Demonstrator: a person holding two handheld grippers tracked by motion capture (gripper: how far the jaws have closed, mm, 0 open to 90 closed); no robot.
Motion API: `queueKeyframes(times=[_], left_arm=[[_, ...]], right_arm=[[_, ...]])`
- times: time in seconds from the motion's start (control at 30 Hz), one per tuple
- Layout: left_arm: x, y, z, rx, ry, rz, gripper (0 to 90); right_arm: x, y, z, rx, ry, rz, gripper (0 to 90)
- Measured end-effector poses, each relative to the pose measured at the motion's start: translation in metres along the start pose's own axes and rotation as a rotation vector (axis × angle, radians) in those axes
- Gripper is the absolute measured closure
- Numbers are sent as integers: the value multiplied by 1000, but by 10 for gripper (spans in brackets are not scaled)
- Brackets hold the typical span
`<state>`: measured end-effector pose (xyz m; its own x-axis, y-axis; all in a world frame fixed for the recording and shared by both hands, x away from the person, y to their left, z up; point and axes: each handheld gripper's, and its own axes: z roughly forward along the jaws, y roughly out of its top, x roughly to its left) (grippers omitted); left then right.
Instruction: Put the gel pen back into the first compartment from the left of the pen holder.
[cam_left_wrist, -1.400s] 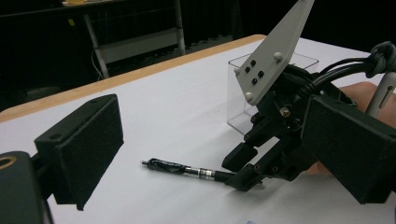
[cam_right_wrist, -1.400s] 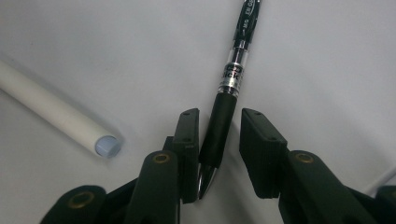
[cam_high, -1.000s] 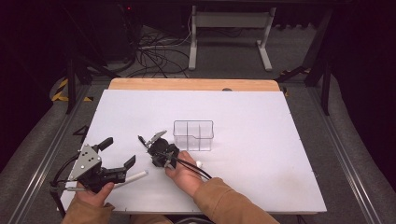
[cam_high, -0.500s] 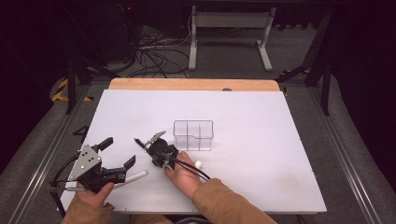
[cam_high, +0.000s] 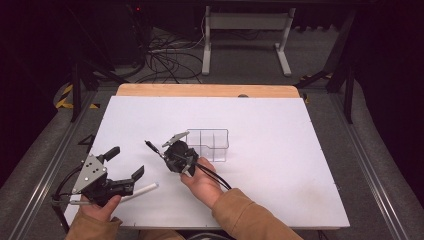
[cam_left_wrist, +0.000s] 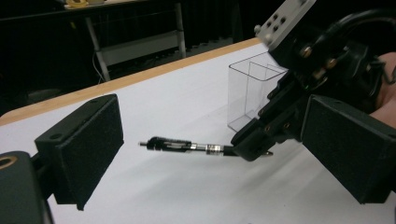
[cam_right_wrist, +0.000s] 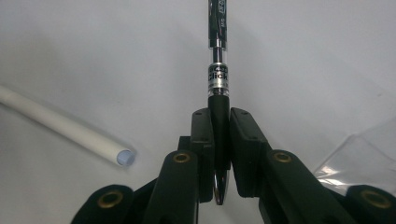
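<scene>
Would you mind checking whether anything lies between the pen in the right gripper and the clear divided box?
Nothing visible does: the right gripper clamps the pen, and only bare table separates it from the clear divided box.

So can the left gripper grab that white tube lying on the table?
Probably yes. The left gripper has its jaws open and holds nothing, and the white tube lies right beside it on the table, with nothing between them. The right gripper is off to the side, shut on the pen.

The pen's (cam_right_wrist: 218, 70) upper end runs off the top edge in the right gripper view, and the right gripper's (cam_right_wrist: 218, 140) pads cover its grip section.
</scene>
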<state>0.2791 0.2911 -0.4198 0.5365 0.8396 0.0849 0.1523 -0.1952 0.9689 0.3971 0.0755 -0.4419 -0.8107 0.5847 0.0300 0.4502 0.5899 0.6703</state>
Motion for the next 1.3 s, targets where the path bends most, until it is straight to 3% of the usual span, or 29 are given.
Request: queueKeyframes(times=[0.2,0.87,1.1,1.3], left_arm=[[0,0,0,-3,3,2,64],[-1,1,0,1,0,8,64],[-2,5,-2,-9,-18,2,63],[-5,12,-1,-11,-47,4,62]], right_arm=[[0,1,-16,-25,4,-36,808],[-12,4,-65,-101,40,-49,807],[-17,2,-87,-87,50,-155,806],[-26,0,-110,-74,90,-191,805]])
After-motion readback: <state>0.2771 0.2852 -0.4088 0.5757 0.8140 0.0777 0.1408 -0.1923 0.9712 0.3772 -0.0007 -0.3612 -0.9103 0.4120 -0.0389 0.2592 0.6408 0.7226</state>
